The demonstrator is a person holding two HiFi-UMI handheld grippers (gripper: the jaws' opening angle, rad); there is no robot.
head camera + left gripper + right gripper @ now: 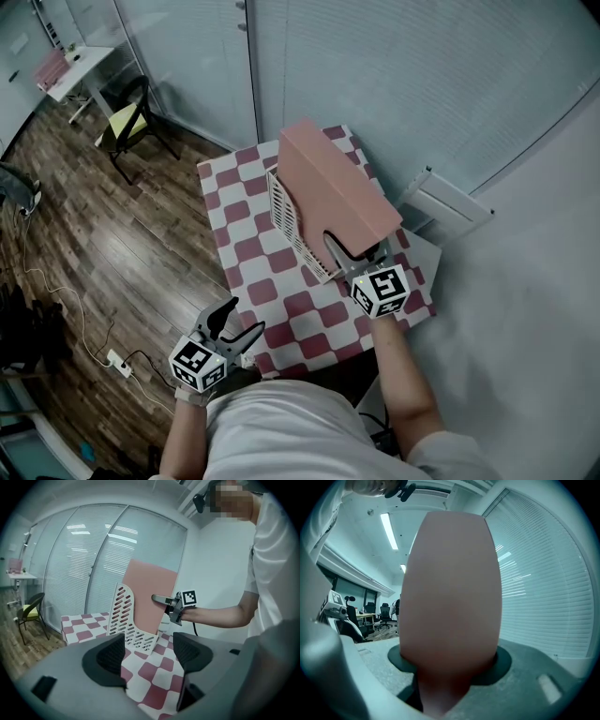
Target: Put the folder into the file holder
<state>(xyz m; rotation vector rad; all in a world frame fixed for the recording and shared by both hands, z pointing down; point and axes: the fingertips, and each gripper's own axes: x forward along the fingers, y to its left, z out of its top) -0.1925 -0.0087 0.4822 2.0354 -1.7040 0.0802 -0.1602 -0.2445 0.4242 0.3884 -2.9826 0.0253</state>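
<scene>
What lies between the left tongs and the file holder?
Only bare checkered tablecloth from the left tongs to the file holder, shown in the left gripper view.

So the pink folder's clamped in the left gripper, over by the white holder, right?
Not the left: the right gripper is shut on the folder, over by the white holder. The right gripper view shows the folder filling the gap between its jaws. The left gripper is open with nothing in it.

On the table [246, 279], file holder [286, 225] centrally, folder [333, 192] upright just beside its right.
</scene>
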